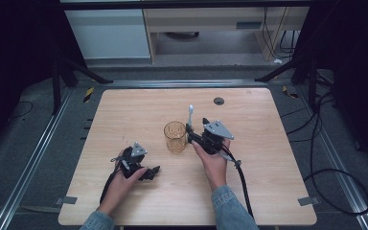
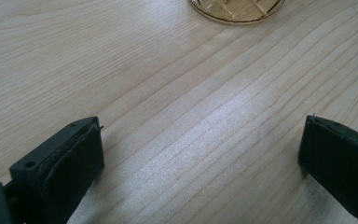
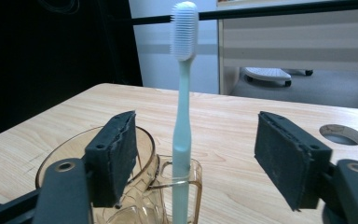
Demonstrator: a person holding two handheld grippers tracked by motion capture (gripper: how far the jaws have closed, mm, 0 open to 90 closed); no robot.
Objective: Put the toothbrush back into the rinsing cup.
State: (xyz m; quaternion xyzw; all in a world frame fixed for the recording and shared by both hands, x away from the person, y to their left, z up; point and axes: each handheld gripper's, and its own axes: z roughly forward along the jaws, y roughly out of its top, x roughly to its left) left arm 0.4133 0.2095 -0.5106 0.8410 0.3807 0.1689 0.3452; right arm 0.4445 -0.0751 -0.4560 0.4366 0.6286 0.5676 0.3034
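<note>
The right gripper (image 3: 193,163) has its fingers spread wide around a pale toothbrush (image 3: 182,93) standing upright in the handle loop of an amber cup (image 1: 175,136) mid-worktop, so placing looks done and only withdrawal remains. The left gripper (image 1: 141,167) rests wide and empty on the light wooden worktop (image 1: 124,110), with dark curtains and grey floor around.

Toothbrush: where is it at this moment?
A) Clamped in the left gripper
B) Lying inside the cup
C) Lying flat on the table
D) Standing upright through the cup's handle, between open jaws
D: the toothbrush stands upright through the handle of the cup, and the right gripper's jaws are spread apart on either side without touching it.
</note>
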